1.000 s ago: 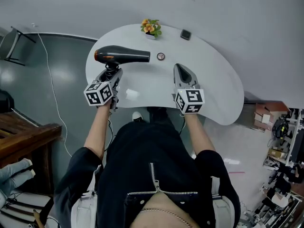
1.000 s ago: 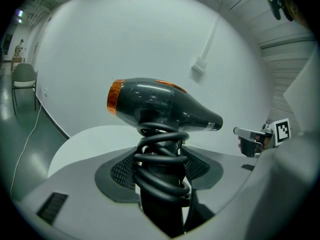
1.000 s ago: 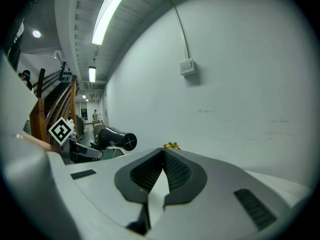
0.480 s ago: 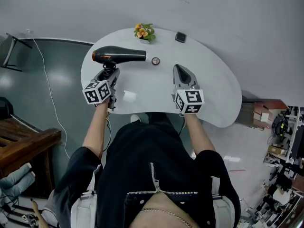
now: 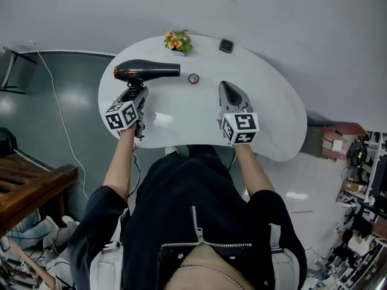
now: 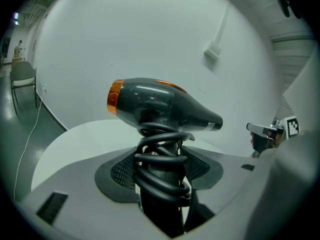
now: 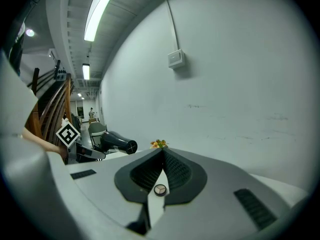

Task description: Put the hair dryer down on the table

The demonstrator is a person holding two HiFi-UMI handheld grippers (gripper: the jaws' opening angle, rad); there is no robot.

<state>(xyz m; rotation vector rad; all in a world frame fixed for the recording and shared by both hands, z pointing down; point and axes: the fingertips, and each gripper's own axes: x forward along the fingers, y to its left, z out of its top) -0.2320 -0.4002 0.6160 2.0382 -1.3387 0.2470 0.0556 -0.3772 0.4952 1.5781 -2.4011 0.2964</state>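
Note:
A black hair dryer (image 5: 147,71) with an orange rear ring is held upright above the left part of the white table (image 5: 272,119), its barrel level and its nozzle pointing right. My left gripper (image 5: 135,93) is shut on its handle, around which the black cord is coiled (image 6: 161,174). The dryer body (image 6: 160,106) fills the middle of the left gripper view, and the dryer (image 7: 116,143) also shows at the left of the right gripper view. My right gripper (image 5: 230,89) hovers over the table's middle, shut with nothing in it (image 7: 161,156).
A small pot of orange flowers (image 5: 176,41) stands at the table's far edge, with a small dark square object (image 5: 225,45) to its right. A small round disc (image 5: 193,78) lies between the dryer's nozzle and my right gripper. A grey wall lies behind.
The dryer and my left gripper have shifted slightly left and farther out over the table. My right gripper has barely moved.

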